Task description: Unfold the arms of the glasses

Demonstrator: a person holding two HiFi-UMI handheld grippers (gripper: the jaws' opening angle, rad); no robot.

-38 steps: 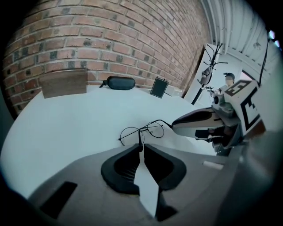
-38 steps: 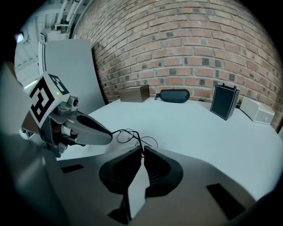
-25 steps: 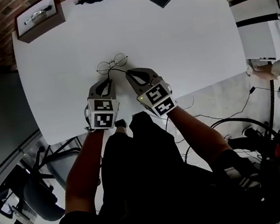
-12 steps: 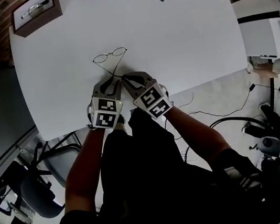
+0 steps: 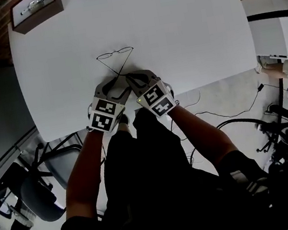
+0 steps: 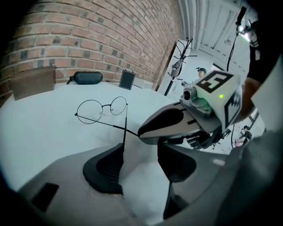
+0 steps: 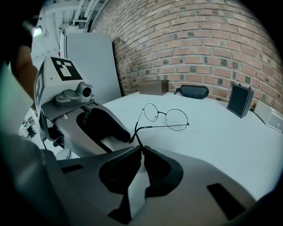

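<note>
White table [image 5: 185, 34] | right gripper [image 7: 141, 148] pinches glasses [image 7: 164, 113] arm, shown only in its view | left gripper [image 6: 141, 148] just opened, arm by one pad

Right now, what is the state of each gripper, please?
Left gripper: open, jaws just opened; one arm of the glasses lies loose between them.
Right gripper: closed on the other arm's tip.

Thin black wire-framed round glasses [image 5: 114, 52] sit on the white worktop [image 5: 201, 31], lenses away from the person. The slender arms cross in an X, one tip pinched by the right tool [image 7: 142, 149].
</note>
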